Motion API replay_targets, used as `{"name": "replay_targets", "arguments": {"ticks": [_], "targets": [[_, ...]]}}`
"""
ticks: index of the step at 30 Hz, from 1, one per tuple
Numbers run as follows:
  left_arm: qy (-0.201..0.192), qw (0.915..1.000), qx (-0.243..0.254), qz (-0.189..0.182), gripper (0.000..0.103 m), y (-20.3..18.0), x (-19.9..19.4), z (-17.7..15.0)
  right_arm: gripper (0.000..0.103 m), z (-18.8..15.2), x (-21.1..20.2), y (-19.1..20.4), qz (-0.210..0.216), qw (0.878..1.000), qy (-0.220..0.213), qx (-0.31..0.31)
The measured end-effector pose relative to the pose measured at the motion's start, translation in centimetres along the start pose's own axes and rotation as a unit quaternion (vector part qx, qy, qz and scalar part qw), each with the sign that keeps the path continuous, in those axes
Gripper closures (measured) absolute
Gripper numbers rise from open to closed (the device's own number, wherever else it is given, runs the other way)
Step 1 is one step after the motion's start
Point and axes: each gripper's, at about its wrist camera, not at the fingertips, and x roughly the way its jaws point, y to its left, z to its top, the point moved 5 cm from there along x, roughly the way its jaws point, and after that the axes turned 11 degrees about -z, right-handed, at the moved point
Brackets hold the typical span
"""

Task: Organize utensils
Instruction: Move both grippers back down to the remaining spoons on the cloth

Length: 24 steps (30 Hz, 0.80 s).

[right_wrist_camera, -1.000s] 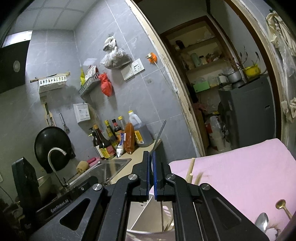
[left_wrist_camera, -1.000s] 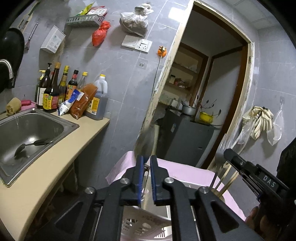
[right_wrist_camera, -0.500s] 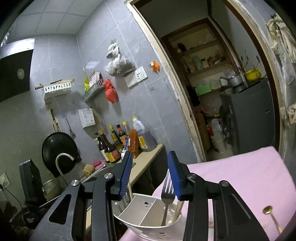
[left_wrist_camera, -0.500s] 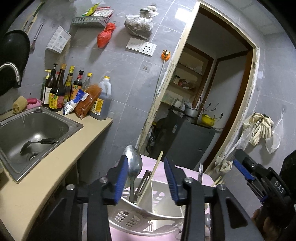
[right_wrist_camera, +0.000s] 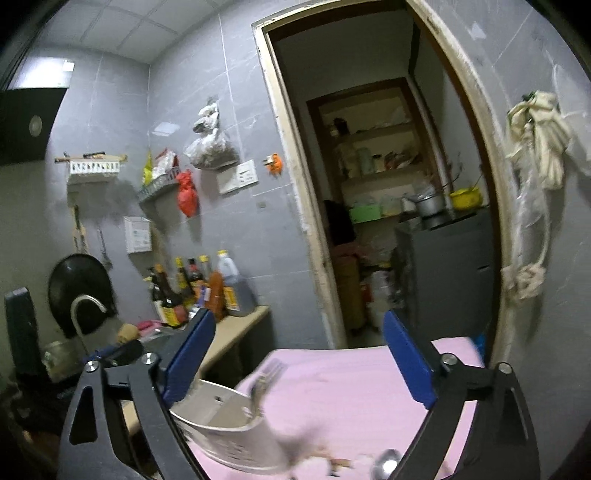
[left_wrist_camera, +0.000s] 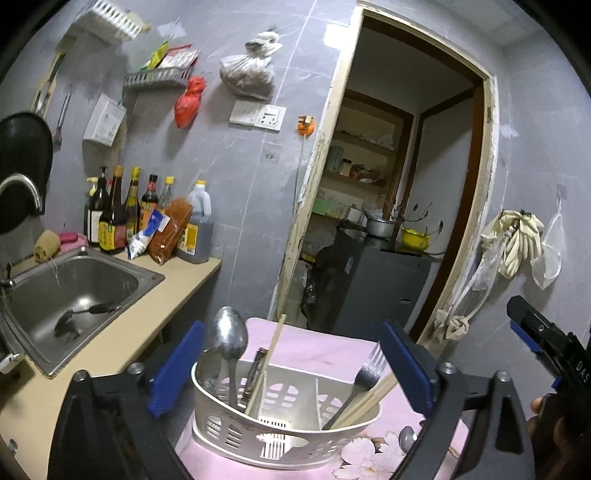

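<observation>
Spoon (left_wrist_camera: 228, 338) left, fork (left_wrist_camera: 370, 365) right, in caddy (left_wrist_camera: 280, 439).

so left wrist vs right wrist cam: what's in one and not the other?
Left wrist only: sink with a utensil lying in it, and the big spoon and chopsticks standing in the caddy.

Right wrist only: ceiling panels and a dark panel high on the left.

Both: white caddy on the pink cloth, fork, sauce bottles, doorway, open fingers.
</observation>
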Motion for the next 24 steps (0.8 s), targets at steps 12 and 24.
{"name": "replay_targets", "arguments": {"ticks": [12,24], "targets": [[0.014,0.9991,0.035,0.017,0.001,-5.3,0.5,-3.6,0.002,-1.6,-0.9,-7.7,-0.069,0.996,0.041,-0.045],[0.09,0.9957,0.018,-0.011,0.001,-9.7,3.8,-10.8,0.003,-6.4,2.8,-15.6,-0.075,0.989,0.128,-0.023]]}}
